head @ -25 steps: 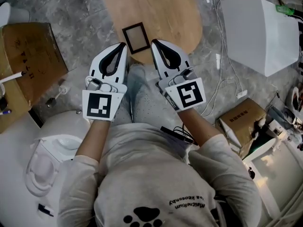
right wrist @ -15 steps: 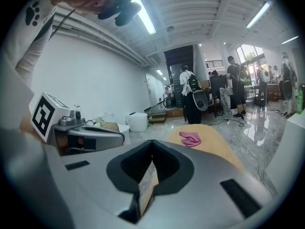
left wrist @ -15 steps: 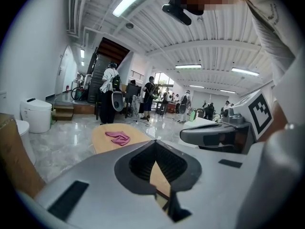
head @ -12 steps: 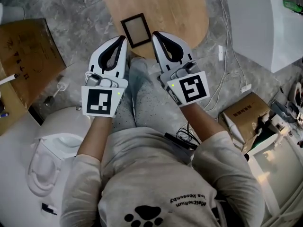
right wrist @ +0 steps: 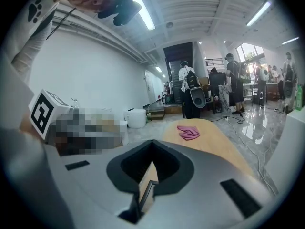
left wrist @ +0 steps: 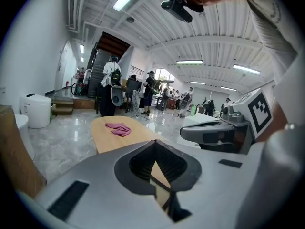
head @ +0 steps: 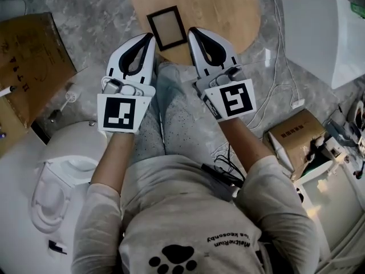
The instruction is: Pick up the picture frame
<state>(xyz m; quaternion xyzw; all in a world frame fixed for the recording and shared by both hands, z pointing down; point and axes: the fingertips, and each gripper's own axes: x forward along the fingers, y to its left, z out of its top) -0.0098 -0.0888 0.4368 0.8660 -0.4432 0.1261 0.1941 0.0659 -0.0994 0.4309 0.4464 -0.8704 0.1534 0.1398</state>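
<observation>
The picture frame [head: 166, 27], black-edged with a tan inside, lies flat near the front edge of the oval wooden table [head: 217, 10]. My left gripper [head: 149, 37] and right gripper [head: 193, 32] hover side by side just short of it, one at each lower corner. Both are shut with nothing in them. In the left gripper view the gripper's [left wrist: 155, 143] jaws meet, and a strip of the frame [left wrist: 159, 192] shows through the gap below. The right gripper view shows the same: jaws of the gripper [right wrist: 152, 142] together, a frame corner [right wrist: 147, 187] beneath.
A pink cloth [left wrist: 118, 129] lies on the table's far end. A cardboard box [head: 28, 67] stands at the left, a white box [head: 322, 33] at the upper right, another carton [head: 293, 138] at the right, and cables [head: 274, 90] run over the floor. People stand far behind.
Both grippers have sunk a little, side by side and still shut. The frame lies where it was on the table.
</observation>
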